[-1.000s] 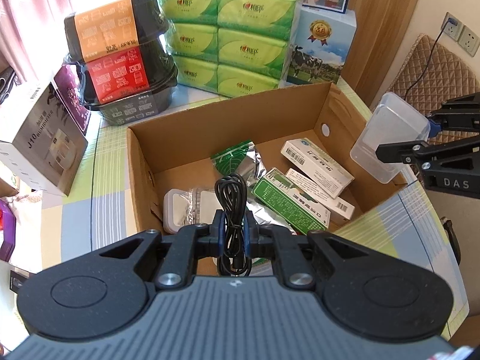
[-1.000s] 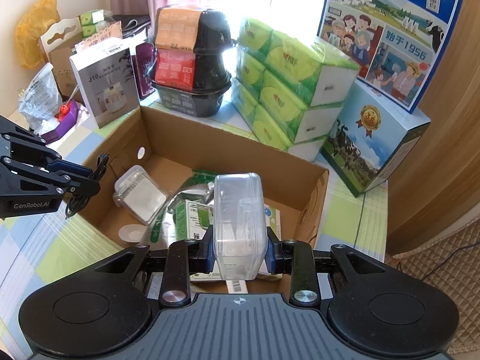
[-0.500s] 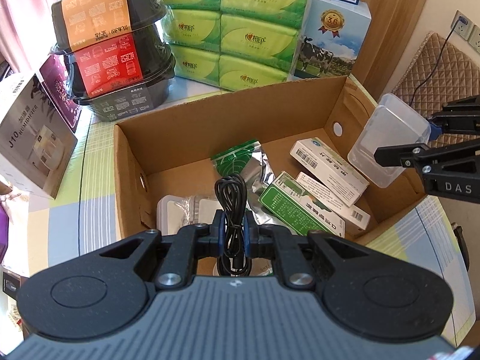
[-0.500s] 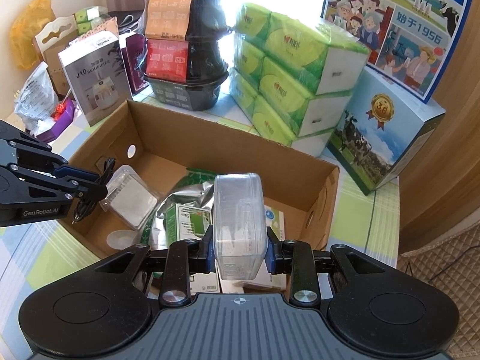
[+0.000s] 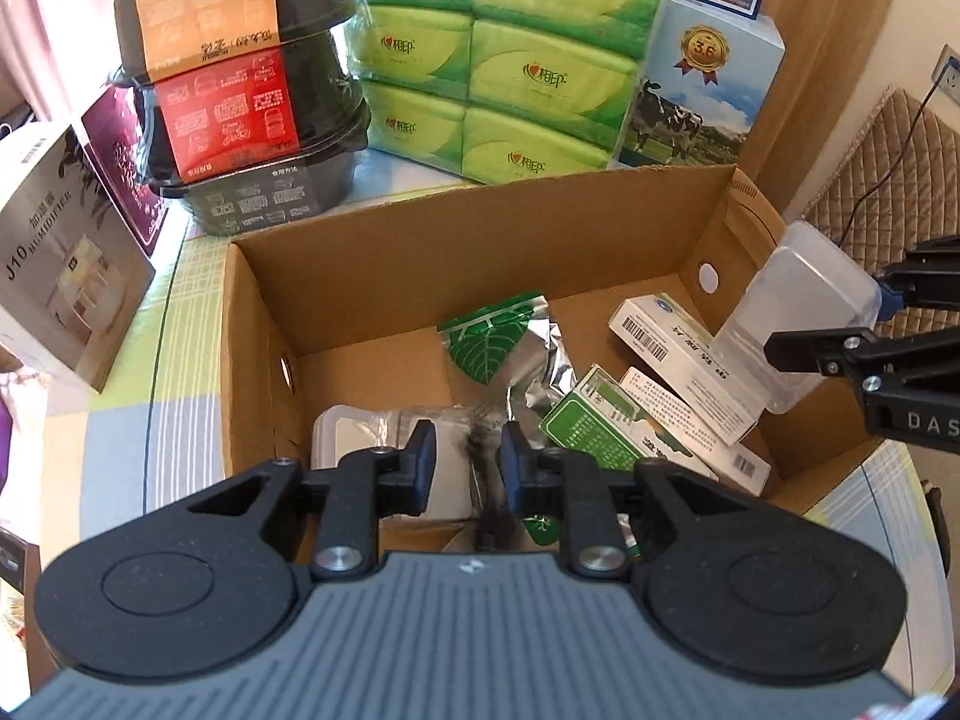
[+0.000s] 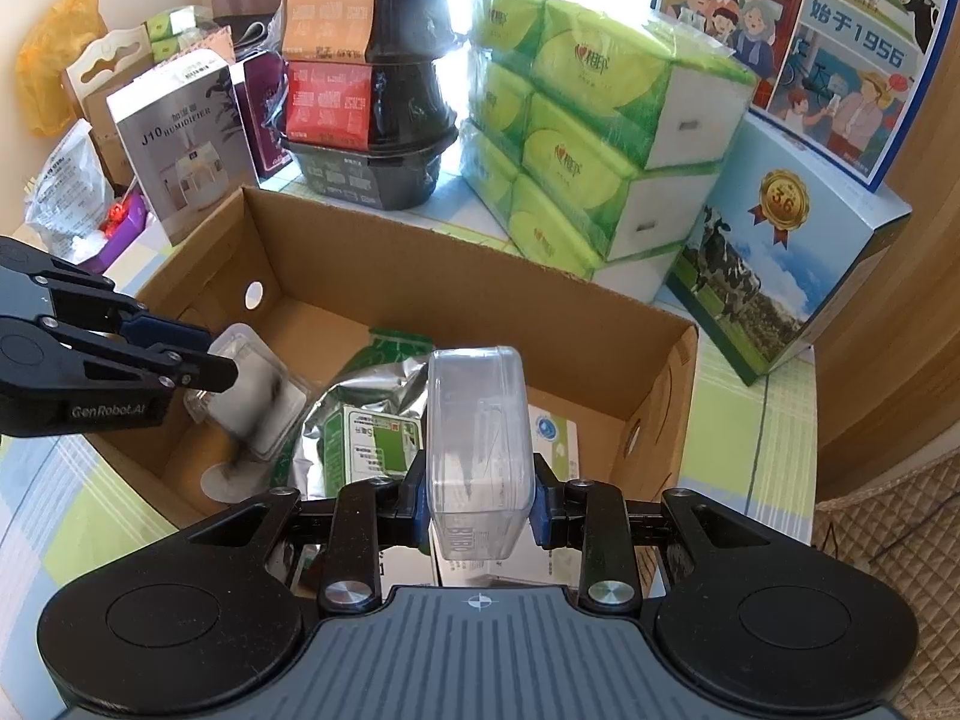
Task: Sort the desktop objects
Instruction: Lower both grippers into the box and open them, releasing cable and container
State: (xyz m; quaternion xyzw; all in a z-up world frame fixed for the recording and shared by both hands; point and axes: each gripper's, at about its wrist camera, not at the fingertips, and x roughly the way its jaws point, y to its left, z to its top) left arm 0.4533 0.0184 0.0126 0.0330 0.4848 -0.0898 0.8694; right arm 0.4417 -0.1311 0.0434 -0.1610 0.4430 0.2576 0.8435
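One item has just gone into the box: the left gripper [image 5: 462, 462], which a moment ago pinched a coiled black cable, now hangs over the near end of the cardboard box [image 5: 456, 252] with its fingers [image 5: 420, 462] spread and nothing between them. A dark smear below them in the right wrist view may be that cable [image 6: 264, 402] on the clear blister pack [image 5: 384, 426], though it is too blurred to be sure. Beside it, the right gripper [image 6: 480, 510] is still clamped on the clear plastic case [image 6: 477, 420], held upright over the box's right side, above the green carton [image 5: 594, 426] and white cartons [image 5: 678, 354] lying by the foil pouch [image 5: 498, 342]. That case looks like the next thing to go in. Behind the box, on the worktop [image 5: 174, 312], stand the stacked black bowls [image 5: 240, 78] and green tissue packs [image 5: 510, 54].
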